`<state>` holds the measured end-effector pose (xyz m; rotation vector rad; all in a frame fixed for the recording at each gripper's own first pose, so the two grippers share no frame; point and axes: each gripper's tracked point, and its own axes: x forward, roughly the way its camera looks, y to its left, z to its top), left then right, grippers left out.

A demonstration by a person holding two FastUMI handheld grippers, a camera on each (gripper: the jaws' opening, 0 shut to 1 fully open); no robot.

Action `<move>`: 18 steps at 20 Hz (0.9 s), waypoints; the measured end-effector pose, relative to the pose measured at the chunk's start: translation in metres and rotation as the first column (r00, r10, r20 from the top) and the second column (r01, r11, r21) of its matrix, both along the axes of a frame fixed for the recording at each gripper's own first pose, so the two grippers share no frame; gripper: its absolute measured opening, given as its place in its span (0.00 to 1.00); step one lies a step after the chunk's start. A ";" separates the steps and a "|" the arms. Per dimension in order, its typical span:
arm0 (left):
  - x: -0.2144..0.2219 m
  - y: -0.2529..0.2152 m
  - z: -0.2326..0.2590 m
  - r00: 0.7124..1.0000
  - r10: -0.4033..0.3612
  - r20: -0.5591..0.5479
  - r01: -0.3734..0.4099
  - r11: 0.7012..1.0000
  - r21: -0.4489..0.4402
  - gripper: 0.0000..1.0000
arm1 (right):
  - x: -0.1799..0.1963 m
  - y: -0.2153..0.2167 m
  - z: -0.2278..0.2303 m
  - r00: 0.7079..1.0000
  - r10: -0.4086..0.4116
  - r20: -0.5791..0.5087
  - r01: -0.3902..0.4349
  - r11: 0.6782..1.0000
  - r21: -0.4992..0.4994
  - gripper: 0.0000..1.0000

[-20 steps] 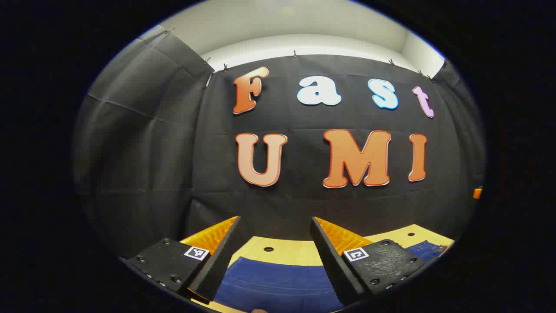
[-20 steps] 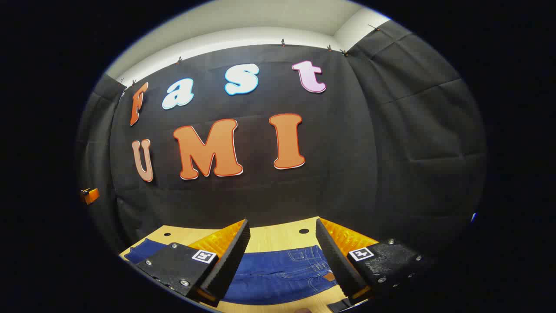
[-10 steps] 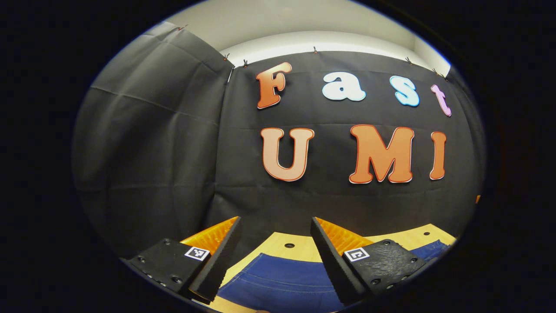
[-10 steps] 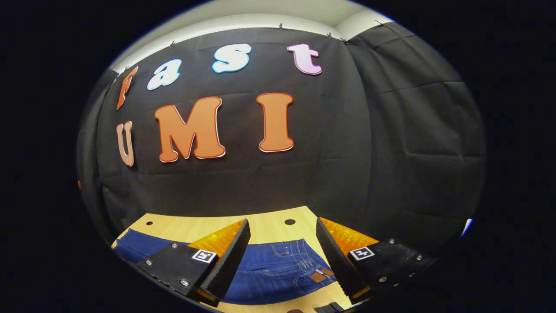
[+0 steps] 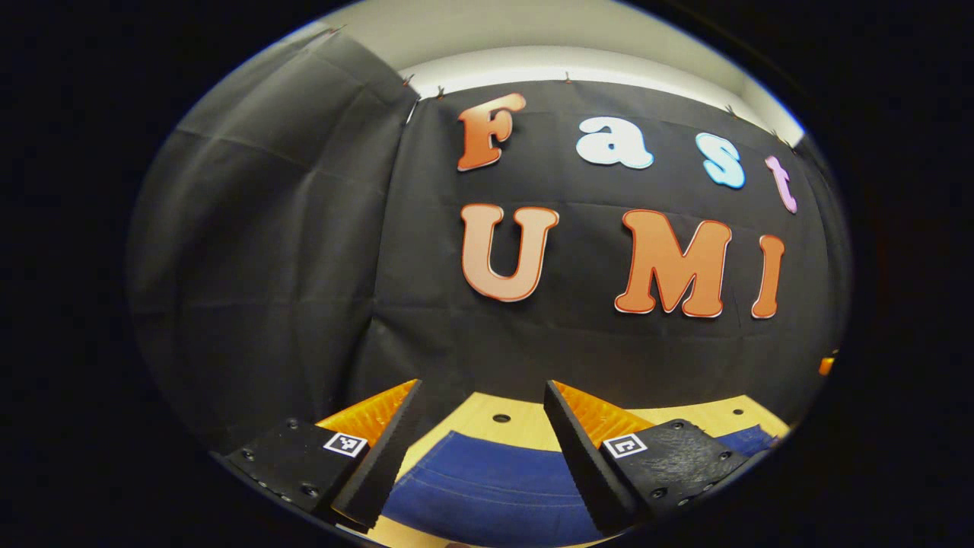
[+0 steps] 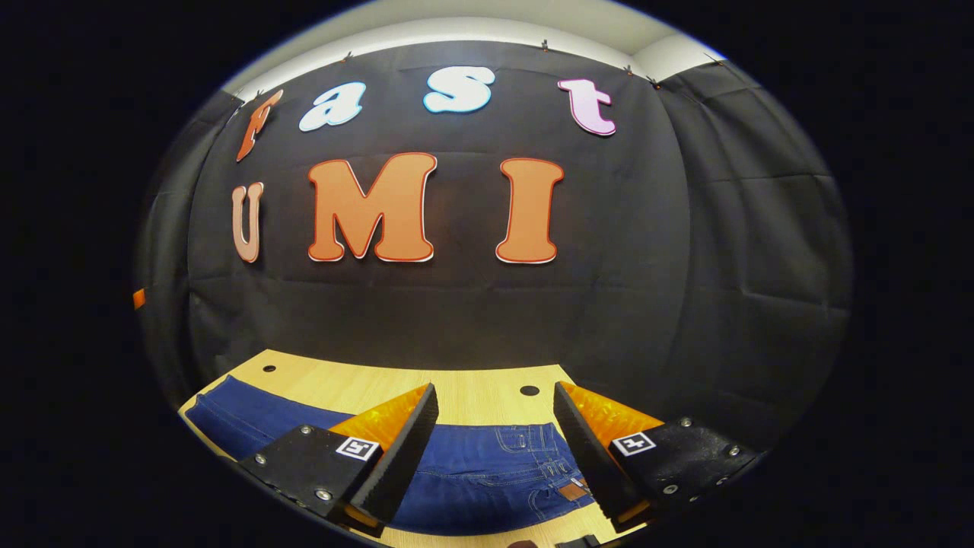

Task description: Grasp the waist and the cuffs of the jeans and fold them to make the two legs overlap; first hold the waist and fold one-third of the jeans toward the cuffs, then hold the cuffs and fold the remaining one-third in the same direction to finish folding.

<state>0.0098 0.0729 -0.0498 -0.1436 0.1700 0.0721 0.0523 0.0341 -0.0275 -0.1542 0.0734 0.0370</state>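
Note:
Dark blue jeans (image 5: 487, 487) lie flat on a light wooden table (image 5: 525, 426). In the left gripper view the plain leg end with a stitched hem spreads below my left gripper (image 5: 483, 396), which is open and held above the cloth. In the right gripper view the jeans (image 6: 487, 472) show the waist end with pocket stitching and a small brown patch (image 6: 567, 492). My right gripper (image 6: 494, 399) is open above that waist part, nothing between its fingers.
The table (image 6: 365, 384) has small round holes (image 6: 529, 390) near its far edge. The black cloth wall (image 6: 472, 320) stands close behind the table. A small orange object (image 5: 825, 365) sits at the far right of the left gripper view.
Both views have shifted: the left gripper has turned left, the right gripper has tipped down and turned, so more table and jeans show. Both grippers remain open.

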 end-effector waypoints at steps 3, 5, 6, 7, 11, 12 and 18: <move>-0.016 0.036 -0.043 0.990 0.048 -0.134 -0.067 0.988 -0.137 0.97 | 0.002 0.007 -0.009 1.000 0.021 -0.021 -0.020 0.999 0.038 0.96; -0.035 0.055 -0.079 0.964 0.059 -0.258 -0.124 0.962 -0.243 0.97 | 0.004 0.010 -0.019 0.999 0.026 -0.047 -0.024 0.999 0.046 0.96; -0.043 0.062 -0.098 0.947 0.065 -0.313 -0.167 0.935 -0.312 0.97 | 0.005 0.015 -0.024 0.998 0.037 -0.058 -0.033 0.998 0.054 1.00; -0.051 0.067 -0.119 0.929 0.064 -0.364 -0.214 0.896 -0.389 0.97 | 0.005 0.019 -0.029 0.996 0.049 -0.069 -0.045 0.997 0.064 1.00; -0.078 0.075 -0.217 0.802 0.037 -0.596 -0.518 0.540 -0.664 0.97 | 0.005 0.027 -0.045 0.992 0.070 -0.107 -0.063 0.996 0.067 0.96; -0.086 0.078 -0.244 0.763 0.037 -0.646 -0.576 0.491 -0.653 0.97 | 0.005 0.026 -0.047 0.991 0.068 -0.113 -0.061 0.996 0.063 0.96; -0.064 0.106 -0.322 0.628 0.063 -0.776 -0.677 0.537 -0.504 0.98 | 0.006 -0.003 -0.061 0.986 0.013 -0.169 0.003 0.996 0.092 0.96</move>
